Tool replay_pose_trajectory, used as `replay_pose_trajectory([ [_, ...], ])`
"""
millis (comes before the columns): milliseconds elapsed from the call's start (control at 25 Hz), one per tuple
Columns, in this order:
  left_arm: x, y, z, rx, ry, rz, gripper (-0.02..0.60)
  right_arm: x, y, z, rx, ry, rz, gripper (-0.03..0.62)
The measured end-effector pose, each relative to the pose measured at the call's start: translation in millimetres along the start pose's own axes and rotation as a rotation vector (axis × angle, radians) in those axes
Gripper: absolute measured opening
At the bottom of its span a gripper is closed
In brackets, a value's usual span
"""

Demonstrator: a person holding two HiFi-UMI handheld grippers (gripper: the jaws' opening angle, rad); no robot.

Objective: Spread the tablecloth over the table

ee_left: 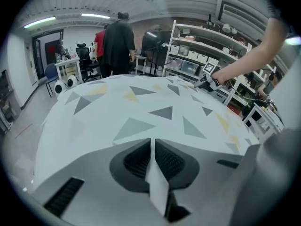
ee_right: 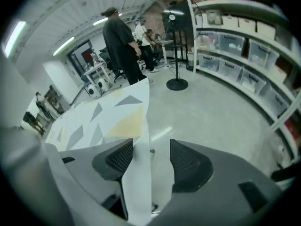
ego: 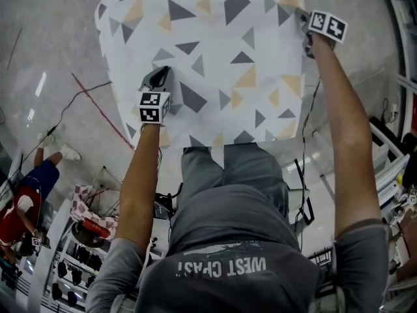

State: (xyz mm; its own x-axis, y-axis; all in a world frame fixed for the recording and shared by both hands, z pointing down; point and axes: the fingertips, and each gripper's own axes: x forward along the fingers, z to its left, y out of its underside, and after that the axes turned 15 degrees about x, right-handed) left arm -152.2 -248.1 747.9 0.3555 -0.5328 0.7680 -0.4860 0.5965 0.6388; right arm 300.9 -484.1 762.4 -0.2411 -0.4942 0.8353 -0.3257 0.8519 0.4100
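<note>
– Two grippers, one in each hand. What is the left gripper (ego: 158,77) doing?

– It sits on the near left part of the tablecloth (ego: 215,51). Its jaws are pressed together, and they pinch a small fold of the white cloth.

– Where is the tablecloth?

– It lies spread out flat in front of the person, with its near edge by the person's legs. It is white with grey and yellow triangles all over. I cannot see what is under it.

– Is anyone else near it?

– Yes. In the left gripper view, a person in black (ee_left: 117,41) stands past the far side of the cloth.

– And the right gripper (ego: 302,17)?

– It is up at the far right corner of the cloth, at the end of a long straight arm. Its jaws stand apart. The edge of the cloth hangs between them and lies against one pad. There is a gap between the cloth and the other pad, so the cloth is not squeezed there.

– What is past that corner?

– Grey floor (ee_right: 211,107), and then shelves (ee_right: 235,36) with boxes on the far right.
</note>
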Motion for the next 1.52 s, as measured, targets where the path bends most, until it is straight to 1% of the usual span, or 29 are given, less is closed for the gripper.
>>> replay_pose_trajectory([
  [80,-1.3,-0.5,1.2,-0.014,-0.014,-0.009,0.026,-17.0,4.5,8.8,-0.139,0.053,-0.037,0.246],
  [120,-2.4,-0.6,2.0,-0.025,-0.024,-0.016,0.026,-27.8,13.5,21.7,-0.218,0.050,-0.054,0.237],
  [160,-3.7,-0.6,2.5,-0.037,-0.035,-0.023,0.026,-38.4,29.9,38.5,-0.301,0.030,-0.061,0.226],
  [240,-5.1,-0.5,2.2,-0.060,-0.056,-0.032,0.026,-53.6,84.7,70.2,-0.467,-0.028,-0.030,0.203],
  [280,-5.2,-0.3,1.7,-0.070,-0.065,-0.033,0.028,-57.5,117.8,79.6,-0.529,-0.051,0.003,0.191],
  [320,-5.2,0.1,1.4,-0.079,-0.073,-0.033,0.028,-59.9,148.5,84.1,-0.560,-0.067,0.031,0.181],
  [360,-5.0,0.1,1.4,-0.088,-0.079,-0.032,0.028,-61.9,172.0,84.8,-0.554,-0.076,0.041,0.170],
  [400,-4.5,-0.3,1.6,-0.097,-0.083,-0.032,0.028,-64.0,186.0,83.1,-0.526,-0.079,0.028,0.151],
  [440,-3.7,-1.1,1.7,-0.104,-0.085,-0.033,0.028,-65.8,192.5,80.5,-0.497,-0.077,0.007,0.115],
  [520,-2.4,-1.0,1.0,-0.108,-0.083,-0.034,0.028,-66.5,196.6,77.9,-0.478,-0.057,-0.014,0.084],
  [680,-2.9,10.8,-1.8,-0.129,-0.079,-0.027,0.028,-58.8,205.4,84.2,-0.492,-0.008,-0.018,0.033],
  [800,-4.7,15.5,-9.0,-0.151,-0.028,-0.002,0.028,-56.8,205.0,86.1,-0.456,0.007,0.007,0.021],
  [880,-12.1,6.8,-14.6,-0.123,-0.003,-0.013,0.023,-67.6,195.0,98.2,-0.429,-0.016,-0.012,0.012],
  [1000,-35.8,-26.6,-18.4,-0.071,-0.005,-0.108,0.023,-104.0,180.1,136.5,-0.445,-0.097,-0.084,0.012],
  [1120,-73.5,-72.9,-20.9,-0.030,-0.009,-0.227,0.014,-153.3,172.1,183.1,-0.432,-0.201,-0.153,0.012],
  [1240,-125.5,-117.0,-27.4,0.040,-0.001,-0.336,0.000,-215.2,170.5,238.5,-0.428,-0.307,-0.223,0.011],
  [1360,-182.2,-156.5,-33.8,0.120,0.003,-0.438,0.000,-279.6,175.5,297.3,-0.467,-0.417,-0.287,0.011],
  [1520,-258.4,-196.5,-35.8,0.183,-0.028,-0.550,0.000,-358.3,186.7,359.5,-0.508,-0.544,-0.352,0.011],
])
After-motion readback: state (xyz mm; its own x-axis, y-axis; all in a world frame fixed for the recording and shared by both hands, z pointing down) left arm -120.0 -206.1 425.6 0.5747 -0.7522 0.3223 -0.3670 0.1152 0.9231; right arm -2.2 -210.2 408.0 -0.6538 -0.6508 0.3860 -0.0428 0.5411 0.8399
